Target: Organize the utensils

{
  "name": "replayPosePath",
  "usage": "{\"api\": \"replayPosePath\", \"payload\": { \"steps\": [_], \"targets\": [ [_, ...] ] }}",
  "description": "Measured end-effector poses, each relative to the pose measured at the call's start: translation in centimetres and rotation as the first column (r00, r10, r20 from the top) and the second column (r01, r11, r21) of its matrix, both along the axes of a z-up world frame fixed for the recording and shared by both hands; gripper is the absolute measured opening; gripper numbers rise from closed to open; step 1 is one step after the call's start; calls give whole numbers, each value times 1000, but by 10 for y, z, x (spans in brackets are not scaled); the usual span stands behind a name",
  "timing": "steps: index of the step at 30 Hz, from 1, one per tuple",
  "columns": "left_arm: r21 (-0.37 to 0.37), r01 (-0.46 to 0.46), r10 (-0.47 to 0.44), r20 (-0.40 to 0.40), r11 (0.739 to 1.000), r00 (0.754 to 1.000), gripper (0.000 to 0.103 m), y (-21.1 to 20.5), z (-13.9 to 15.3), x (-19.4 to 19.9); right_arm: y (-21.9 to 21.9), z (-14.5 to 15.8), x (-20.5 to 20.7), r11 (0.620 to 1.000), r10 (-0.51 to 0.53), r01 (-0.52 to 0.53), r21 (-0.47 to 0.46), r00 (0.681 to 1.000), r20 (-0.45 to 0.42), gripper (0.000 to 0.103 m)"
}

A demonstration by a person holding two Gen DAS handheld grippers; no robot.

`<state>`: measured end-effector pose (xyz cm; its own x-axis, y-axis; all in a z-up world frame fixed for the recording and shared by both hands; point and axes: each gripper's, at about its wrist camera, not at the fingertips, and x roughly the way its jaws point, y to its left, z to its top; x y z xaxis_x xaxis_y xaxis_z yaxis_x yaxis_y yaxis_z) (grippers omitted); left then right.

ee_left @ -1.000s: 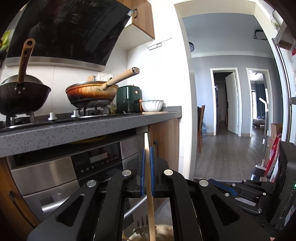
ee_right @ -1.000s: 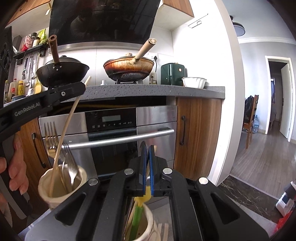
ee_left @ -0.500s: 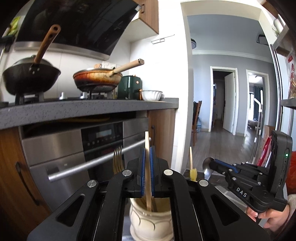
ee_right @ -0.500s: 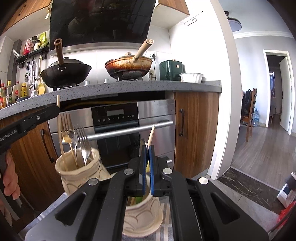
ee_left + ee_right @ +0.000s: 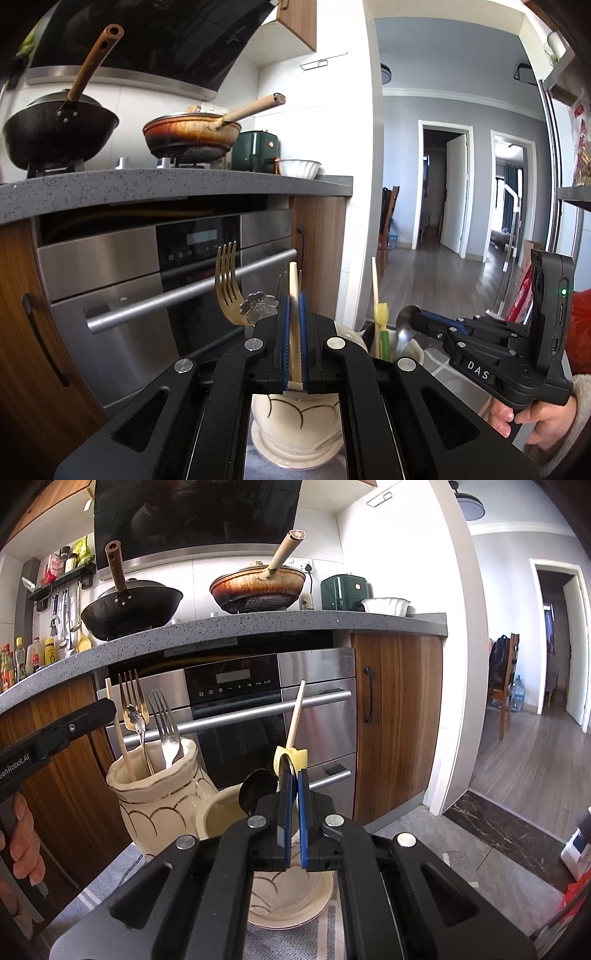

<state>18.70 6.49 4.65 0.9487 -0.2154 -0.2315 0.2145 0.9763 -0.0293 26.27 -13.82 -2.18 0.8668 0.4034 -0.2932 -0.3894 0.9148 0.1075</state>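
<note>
My left gripper (image 5: 293, 295) is shut on a wooden chopstick (image 5: 293, 284) that stands in a cream ceramic holder (image 5: 293, 424). A gold fork (image 5: 226, 284) and a flower-ended spoon (image 5: 258, 304) stand in the same holder (image 5: 159, 794). My right gripper (image 5: 293, 775) is shut on a spoon handle over a second cream holder (image 5: 288, 893). That holder also has a wooden stick with a yellow tulip top (image 5: 291, 757) and a black spoon (image 5: 256, 788). The right gripper shows in the left wrist view (image 5: 410, 319) holding a steel spoon (image 5: 404, 328).
Both holders stand on a grey striped cloth (image 5: 110, 878). Behind them are a steel oven (image 5: 236, 716) with a bar handle, wood cabinet doors (image 5: 397, 720) and a grey counter (image 5: 258, 627) with two woks. An open hallway (image 5: 436, 277) lies to the right.
Both wrist views have tilted down, so both holders now show more fully. The left gripper has lowered the chopstick into its holder. Both grippers stayed shut.
</note>
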Motion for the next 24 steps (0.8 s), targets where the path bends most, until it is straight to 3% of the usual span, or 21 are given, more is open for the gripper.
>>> {"api": "replayPosePath", "payload": {
  "steps": [6,10,14,20,23,24],
  "targets": [
    [-14,-2,1,-33,1000,999,6,2,4,4,-6,2,3,999,22,-21,38,999,-33,7],
    [-25,-6,4,-75,1000,997,24,3,4,4,-8,8,-3,999,25,-23,40,999,-41,27],
    [1,-12,12,-101,1000,995,24,-2,7,-5,-13,18,-15,999,27,-25,41,998,-65,35],
    [25,-5,9,-154,1000,988,48,-10,11,-36,-32,33,-45,999,25,-19,51,993,-119,52],
    [40,2,5,-185,999,983,62,-15,8,-54,-38,34,-63,999,20,-16,29,990,-137,69],
    [42,7,2,-198,999,980,65,-18,6,-60,-39,33,-69,1000,19,-15,27,990,-138,79]
  ]
}}
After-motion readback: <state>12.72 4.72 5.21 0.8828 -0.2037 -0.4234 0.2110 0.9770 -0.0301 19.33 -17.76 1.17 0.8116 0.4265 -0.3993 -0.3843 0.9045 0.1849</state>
